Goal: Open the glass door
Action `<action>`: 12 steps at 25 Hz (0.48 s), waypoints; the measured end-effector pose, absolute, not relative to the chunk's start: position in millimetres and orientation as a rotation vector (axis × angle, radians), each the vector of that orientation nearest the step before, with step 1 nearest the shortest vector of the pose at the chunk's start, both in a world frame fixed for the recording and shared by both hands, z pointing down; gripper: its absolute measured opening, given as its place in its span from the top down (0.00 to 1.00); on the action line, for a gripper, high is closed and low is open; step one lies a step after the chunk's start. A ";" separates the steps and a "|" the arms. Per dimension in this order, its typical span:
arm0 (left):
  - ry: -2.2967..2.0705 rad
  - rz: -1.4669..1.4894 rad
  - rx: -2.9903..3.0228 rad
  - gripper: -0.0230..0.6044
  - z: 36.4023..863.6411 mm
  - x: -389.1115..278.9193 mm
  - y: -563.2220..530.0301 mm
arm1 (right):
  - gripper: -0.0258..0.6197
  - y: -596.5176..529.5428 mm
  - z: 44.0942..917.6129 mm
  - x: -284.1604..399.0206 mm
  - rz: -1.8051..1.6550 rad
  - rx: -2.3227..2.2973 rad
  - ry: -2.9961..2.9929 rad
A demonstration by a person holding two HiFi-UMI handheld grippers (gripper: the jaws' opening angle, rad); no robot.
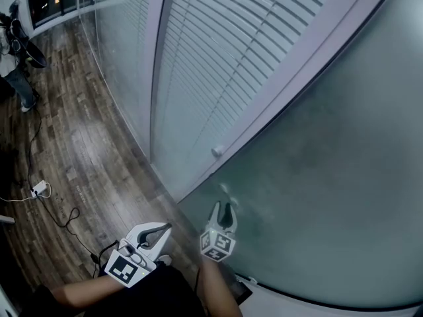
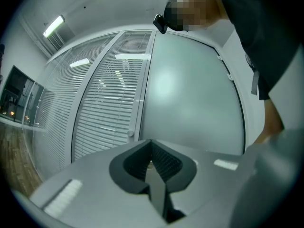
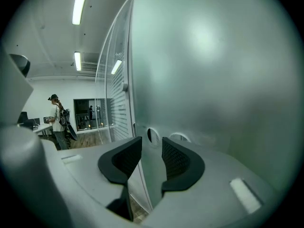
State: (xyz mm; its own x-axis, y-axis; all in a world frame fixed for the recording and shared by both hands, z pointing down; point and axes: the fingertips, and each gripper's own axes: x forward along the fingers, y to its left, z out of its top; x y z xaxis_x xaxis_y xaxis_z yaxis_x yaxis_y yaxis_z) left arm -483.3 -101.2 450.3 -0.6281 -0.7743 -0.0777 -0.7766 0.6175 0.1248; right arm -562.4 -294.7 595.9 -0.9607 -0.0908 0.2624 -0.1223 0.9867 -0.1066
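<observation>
The frosted glass door [image 1: 330,177] fills the right side of the head view. Its free edge runs on a slant from the upper right down to the lower middle, against a pale frame [image 1: 277,91]. Beyond the frame hang white blinds [image 1: 205,58] behind a glass partition.

The right claw [image 1: 223,211] points up at that free edge, just below a small round fitting [image 1: 225,190] set in the door near the edge. In the right gripper view the right claw [image 3: 151,148] has its jaws standing apart. The edge of the glass door [image 3: 213,80] runs down between them, with frosted glass showing in the gap. The pads [image 3: 126,158] do not press on the pane, and whether either one brushes it cannot be told. The round fitting [image 3: 153,136] sits just past the jaw tips.

The left claw [image 1: 162,230] hangs lower and to the left, clear of the door, above the wooden floor [image 1: 79,150]. Its own view shows the left claw [image 2: 151,148] with its jaws brought together and nothing between them. It faces the glass door [image 2: 190,94] and the blinds [image 2: 109,108] from a little way off. A small knob [image 2: 130,134] sits on the frame between them.

A dark cable [image 1: 63,216] trails across the floor. A person [image 3: 58,120] stands far back in the room, well away from the door.
</observation>
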 end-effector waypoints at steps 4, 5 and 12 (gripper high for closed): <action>2.846 0.224 -1.315 0.96 451.2 -487.7 -93.2 | 0.74 -306.8 602.0 -573.4 0.175 0.212 -2.842; 2.853 0.224 -1.310 0.96 453.5 -487.8 -91.8 | 0.74 -309.1 604.3 -574.8 0.180 0.221 -2.841; 2.878 0.177 -1.287 0.96 459.2 -488.8 -85.1 | 0.74 -311.4 612.2 -584.0 0.151 0.247 -2.834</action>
State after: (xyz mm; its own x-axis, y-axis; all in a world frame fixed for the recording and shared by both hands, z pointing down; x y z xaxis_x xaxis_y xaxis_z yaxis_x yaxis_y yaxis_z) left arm -488.8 -85.1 459.2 -0.6674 -0.7440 -0.0311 -0.7422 0.6613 0.1084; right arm -584.0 -311.4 612.2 -0.9429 -0.1532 0.2959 -0.1838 0.9798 -0.0783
